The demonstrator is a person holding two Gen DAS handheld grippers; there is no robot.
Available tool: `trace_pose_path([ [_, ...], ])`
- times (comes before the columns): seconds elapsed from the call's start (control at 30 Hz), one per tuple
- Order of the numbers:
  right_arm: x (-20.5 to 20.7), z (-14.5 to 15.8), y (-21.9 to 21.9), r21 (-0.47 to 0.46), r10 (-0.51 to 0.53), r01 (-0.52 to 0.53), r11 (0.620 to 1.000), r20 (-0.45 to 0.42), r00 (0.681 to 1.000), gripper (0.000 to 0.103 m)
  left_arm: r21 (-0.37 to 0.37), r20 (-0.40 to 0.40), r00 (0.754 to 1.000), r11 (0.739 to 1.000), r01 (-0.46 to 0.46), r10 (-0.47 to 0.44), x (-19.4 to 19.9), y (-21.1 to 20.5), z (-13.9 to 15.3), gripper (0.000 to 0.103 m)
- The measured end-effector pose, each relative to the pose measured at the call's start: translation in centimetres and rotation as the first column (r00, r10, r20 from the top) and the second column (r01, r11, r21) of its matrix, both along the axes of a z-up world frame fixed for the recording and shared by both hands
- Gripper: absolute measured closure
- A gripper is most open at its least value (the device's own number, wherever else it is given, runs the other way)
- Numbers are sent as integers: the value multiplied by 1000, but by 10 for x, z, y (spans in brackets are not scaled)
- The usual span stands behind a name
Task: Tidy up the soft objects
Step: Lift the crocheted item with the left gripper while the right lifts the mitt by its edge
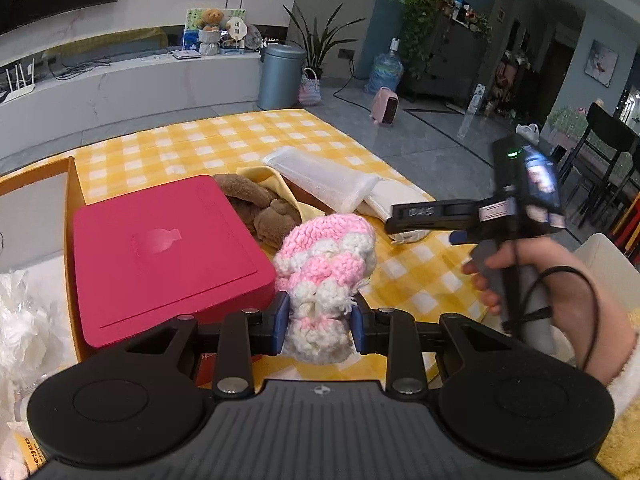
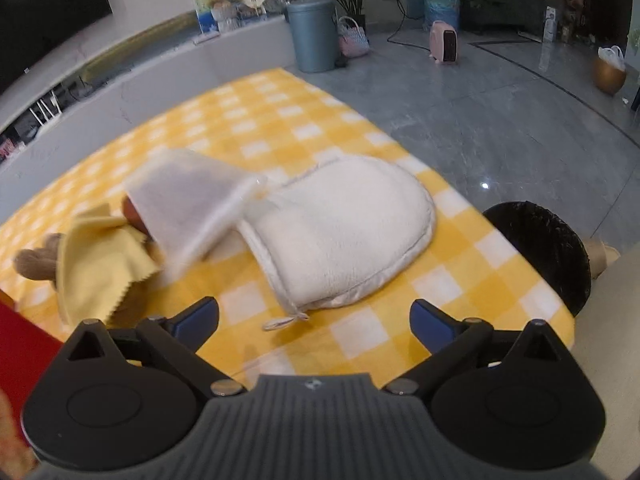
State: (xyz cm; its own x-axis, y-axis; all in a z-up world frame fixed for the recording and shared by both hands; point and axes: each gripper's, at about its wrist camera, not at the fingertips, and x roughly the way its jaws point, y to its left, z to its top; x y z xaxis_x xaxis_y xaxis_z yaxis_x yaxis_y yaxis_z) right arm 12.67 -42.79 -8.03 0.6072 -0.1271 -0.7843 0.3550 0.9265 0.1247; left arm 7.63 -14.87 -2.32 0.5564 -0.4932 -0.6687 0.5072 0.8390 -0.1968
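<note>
You are holding the knitted hat (image 1: 326, 276) in your left gripper (image 1: 320, 322); its blue pads (image 1: 282, 320) are pressing on the narrow, bunched end while the pink-and-white crown is hanging forward above the checked blanket (image 1: 256, 136), just beside the red box (image 1: 160, 256). Your right gripper (image 2: 314, 322) is standing wide open with nothing between its fingers, hovering near the white mitt (image 2: 344, 228). The hat is looking light, soft and loosely knit, so it is likely sagging and stretching rather than slipping; the bunched grip appears sound. The mitt is looking plush and limp; you are best placed to pinch its near hemmed edge beside the small loop (image 2: 282, 322).
</note>
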Motion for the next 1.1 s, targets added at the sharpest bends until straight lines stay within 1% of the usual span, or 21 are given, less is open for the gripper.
trace_pose_path([
  [0.03, 3, -3, 3, -25, 10, -10, 1000, 19, 1000, 3, -1, 3, 1000, 1000, 1, -1, -1, 1, 0, 68],
  [0.13, 9, -9, 14, -134, 66, -48, 990, 132, 989, 3, -8, 2, 1000, 1000, 4, -4, -2, 4, 0, 68],
  [0.17, 12, -12, 18, -177, 87, -61, 982, 146, 985, 3, -12, -2, 1000, 1000, 2, -2, -2, 4, 0, 68],
  [0.27, 24, -25, 30, -315, 133, -89, 945, 121, 984, 3, -19, -3, 1000, 1000, -2, 2, -2, 7, 1, 68],
  [0.33, 27, -35, 36, -368, 156, -110, 923, 99, 983, 3, -20, 7, 1000, 1000, -7, 7, -1, 7, 4, 69],
  [0.37, 29, -40, 36, -359, 168, -126, 925, 86, 982, 7, -22, 12, 1000, 1000, -11, 11, -2, 9, 5, 69],
  [0.4, 30, -43, 33, -318, 183, -146, 937, 89, 979, 14, -27, 14, 1000, 999, -17, 17, -1, 10, 6, 70],
  [0.43, 28, -43, 28, -255, 187, -151, 955, 123, 975, 30, -35, 15, 1000, 999, -27, 28, -1, 12, 7, 70],
  [0.47, 29, -41, 25, -231, 177, -144, 962, 128, 976, 39, -45, 14, 999, 998, -34, 35, -1, 14, 8, 71],
  [0.5, 30, -39, 25, -253, 170, -138, 958, 108, 980, 47, -53, 11, 999, 998, -36, 36, 0, 16, 9, 71],
  [0.53, 32, -37, 26, -278, 176, -146, 950, 88, 980, 70, -59, 8, 999, 998, -37, 37, 0, 17, 9, 72],
  [0.57, 32, -35, 25, -294, 176, -146, 945, 75, 982, 80, -62, 5, 999, 997, -40, 41, 1, 17, 10, 72],
  [0.6, 32, -34, 23, -283, 179, -152, 947, 72, 981, 81, -64, 3, 999, 997, -43, 44, 1, 18, 10, 72],
  [0.67, 29, -30, 19, -235, 175, -153, 960, 75, 982, 89, -67, -2, 999, 996, -49, 49, 1, 19, 10, 72],
  [0.73, 23, -23, 21, -200, 185, -171, 965, 53, 981, 91, -75, -3, 999, 996, -51, 51, 0, 21, 12, 72],
  [0.87, -2, 4, 34, -134, 204, -199, 971, 21, 979, 92, -94, -21, 999, 994, -52, 50, -1, 26, 13, 73],
  [0.93, -19, 19, 42, -74, 223, -223, 972, 0, 975, 92, -108, -35, 998, 993, -55, 51, -1, 29, 12, 73],
  [0.97, -30, 28, 46, -26, 258, -257, 966, 29, 966, 92, -111, -40, 998, 992, -55, 51, 0, 30, 12, 73],
  [1.0, -43, 37, 48, 45, 293, -298, 953, 89, 952, 92, -111, -43, 998, 992, -53, 48, 0, 31, 13, 73],
  [1.03, -55, 43, 50, 123, 320, -338, 933, 145, 936, 92, -105, -43, 998, 993, -47, 43, 1, 30, 12, 73],
  [1.1, -78, 50, 52, 225, 337, -387, 894, 229, 913, 92, -107, -46, 998, 993, -52, 47, 0, 31, 12, 73],
])
